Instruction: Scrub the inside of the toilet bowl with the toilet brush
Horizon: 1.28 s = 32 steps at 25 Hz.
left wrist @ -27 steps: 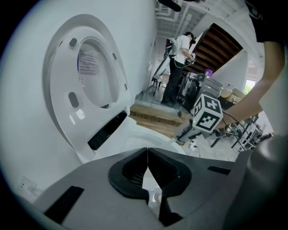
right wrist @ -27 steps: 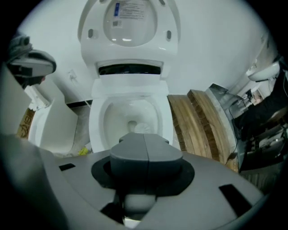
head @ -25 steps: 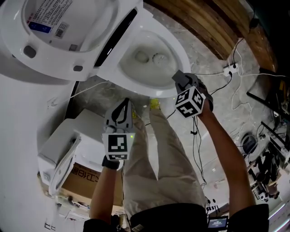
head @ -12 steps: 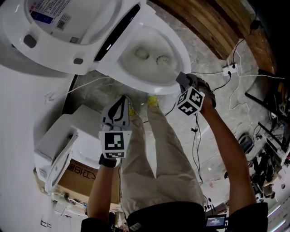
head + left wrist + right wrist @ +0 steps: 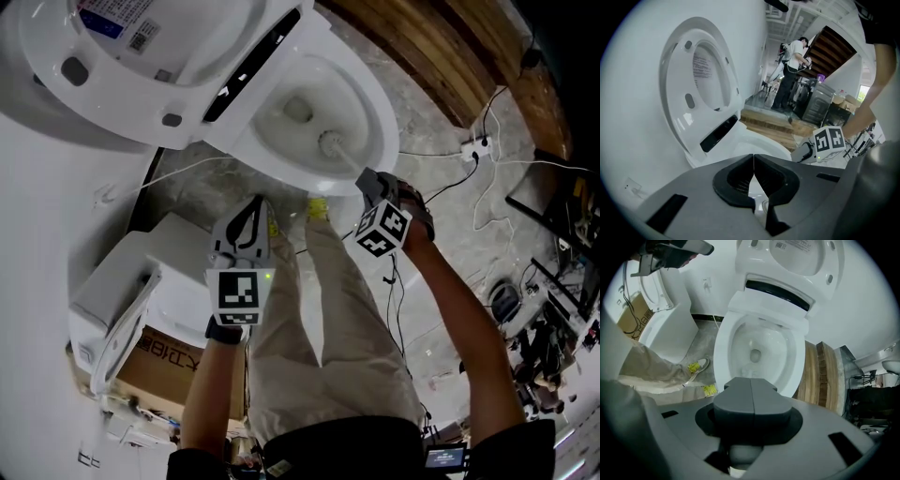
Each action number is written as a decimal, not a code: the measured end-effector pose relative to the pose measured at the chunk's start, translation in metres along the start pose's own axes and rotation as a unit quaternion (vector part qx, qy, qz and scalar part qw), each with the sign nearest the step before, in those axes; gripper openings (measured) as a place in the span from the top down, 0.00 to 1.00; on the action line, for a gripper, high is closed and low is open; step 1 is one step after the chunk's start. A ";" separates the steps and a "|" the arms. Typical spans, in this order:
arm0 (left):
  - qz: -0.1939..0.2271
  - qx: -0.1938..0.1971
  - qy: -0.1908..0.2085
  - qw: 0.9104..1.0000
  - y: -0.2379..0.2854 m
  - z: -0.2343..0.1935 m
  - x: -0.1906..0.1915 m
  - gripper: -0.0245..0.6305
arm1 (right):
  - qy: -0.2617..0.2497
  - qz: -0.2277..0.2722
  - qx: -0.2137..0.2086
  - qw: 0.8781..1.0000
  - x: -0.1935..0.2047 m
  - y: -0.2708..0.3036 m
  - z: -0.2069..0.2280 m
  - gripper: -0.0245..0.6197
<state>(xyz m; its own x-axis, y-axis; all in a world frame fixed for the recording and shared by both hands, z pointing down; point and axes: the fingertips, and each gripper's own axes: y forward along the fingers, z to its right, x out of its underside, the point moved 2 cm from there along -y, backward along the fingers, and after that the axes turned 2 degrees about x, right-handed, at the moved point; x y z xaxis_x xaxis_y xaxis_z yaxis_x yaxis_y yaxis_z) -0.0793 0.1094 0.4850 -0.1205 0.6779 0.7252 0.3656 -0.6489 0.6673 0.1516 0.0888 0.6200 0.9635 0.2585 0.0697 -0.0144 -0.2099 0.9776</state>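
Reaching toward the bowl from the middle right of the frame, the right claw [image 5: 367, 178] is clamped tight on the handle of the one toilet brush [image 5: 330, 142]. The pale handle shows just under the closed jaws in the right gripper view. The brush head sits inside the toilet bowl [image 5: 380, 112] at the upper middle, near the rim closest to the person and just beside the drain hole. Nothing else lies in the bowl. Its lid [image 5: 141, 56] stands raised at the upper left.

The left claw [image 5: 257, 208] hangs low and left of the bowl, its jaws closed tip to tip with nothing between them.

I count two toilets: the second toilet [image 5: 131, 300] rests at the lower left on a cardboard box [image 5: 173, 361]. There are two claws and one brush.
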 end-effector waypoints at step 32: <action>-0.016 0.002 -0.014 1.000 0.010 -0.040 0.005 0.93 | 0.224 0.080 -0.055 0.970 -0.150 0.030 0.007 0.71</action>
<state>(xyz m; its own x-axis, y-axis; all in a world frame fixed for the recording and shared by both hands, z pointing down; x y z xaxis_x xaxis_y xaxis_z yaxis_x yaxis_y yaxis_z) -0.1136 0.0926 0.5018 -0.1053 0.7076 0.6988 0.3651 -0.6261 0.6890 0.0080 0.0372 0.6375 0.7337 0.6205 0.2769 -0.2053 -0.1860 0.9609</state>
